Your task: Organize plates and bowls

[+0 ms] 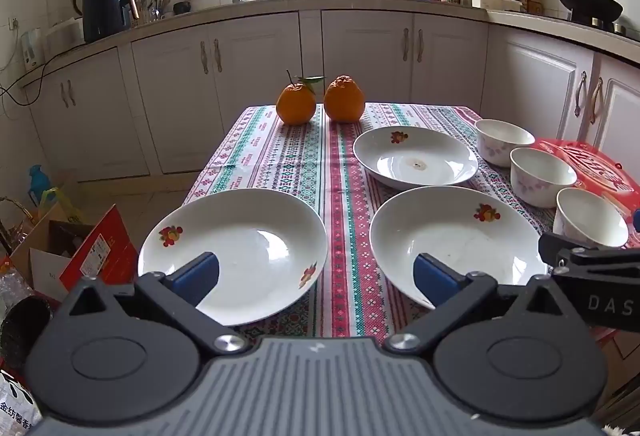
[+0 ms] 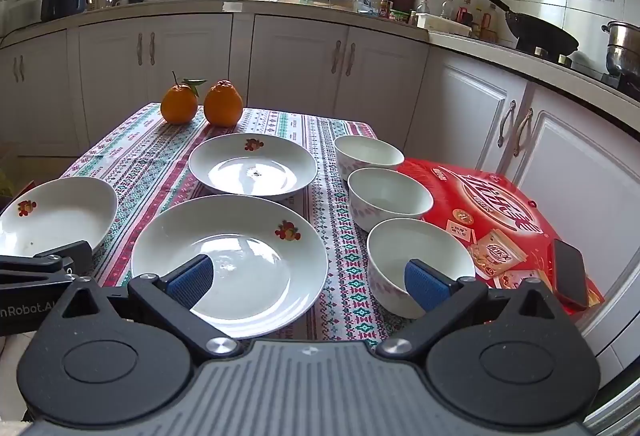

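Note:
Three white plates with fruit prints lie on the patterned tablecloth: a near-left plate, a near-middle plate and a far plate. Three white bowls stand in a row at the right: far bowl, middle bowl, near bowl. My left gripper hangs open above the front edge between the two near plates, holding nothing. My right gripper is open and empty, between the near-middle plate and the near bowl.
Two oranges sit at the table's far edge. A red box with a phone on it lies right of the bowls. Cardboard boxes stand on the floor at the left. White cabinets run behind.

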`<state>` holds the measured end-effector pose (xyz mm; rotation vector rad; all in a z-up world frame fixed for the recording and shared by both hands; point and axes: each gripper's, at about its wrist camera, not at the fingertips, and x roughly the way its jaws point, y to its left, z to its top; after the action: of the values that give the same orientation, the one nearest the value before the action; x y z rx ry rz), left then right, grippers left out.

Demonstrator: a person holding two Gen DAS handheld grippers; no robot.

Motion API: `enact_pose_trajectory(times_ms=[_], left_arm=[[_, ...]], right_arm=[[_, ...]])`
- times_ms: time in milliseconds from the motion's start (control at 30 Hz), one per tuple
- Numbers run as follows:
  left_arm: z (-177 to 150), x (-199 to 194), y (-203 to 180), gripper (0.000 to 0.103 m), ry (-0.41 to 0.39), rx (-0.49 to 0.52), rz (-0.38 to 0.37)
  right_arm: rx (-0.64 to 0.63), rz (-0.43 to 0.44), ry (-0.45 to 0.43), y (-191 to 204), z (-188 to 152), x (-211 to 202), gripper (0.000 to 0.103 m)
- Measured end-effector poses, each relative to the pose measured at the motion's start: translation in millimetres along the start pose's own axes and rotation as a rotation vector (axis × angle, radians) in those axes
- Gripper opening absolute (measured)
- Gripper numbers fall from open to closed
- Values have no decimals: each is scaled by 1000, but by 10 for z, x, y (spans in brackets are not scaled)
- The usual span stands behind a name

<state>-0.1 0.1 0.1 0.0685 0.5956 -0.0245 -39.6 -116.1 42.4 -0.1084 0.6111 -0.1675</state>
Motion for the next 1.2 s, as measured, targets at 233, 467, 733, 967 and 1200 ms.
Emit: enact_pose_trajectory(times_ms=[233, 467, 733, 967, 1200], left_arm=[[0, -1, 1, 102, -2, -2, 0], [4, 1, -1, 102, -3, 0, 1], [20, -10, -9, 102, -2, -1, 0], [9, 1, -9, 102, -1, -2, -1], [8, 3, -8, 102, -2, -3, 0]], right_arm=[[11, 8, 4, -2, -1, -1, 103], [12, 8, 5, -3, 2, -12, 103], [11, 7, 4, 13, 2, -18, 103], [12, 7, 6, 2, 3, -6, 103], [12, 7, 6, 12, 12, -1, 103]])
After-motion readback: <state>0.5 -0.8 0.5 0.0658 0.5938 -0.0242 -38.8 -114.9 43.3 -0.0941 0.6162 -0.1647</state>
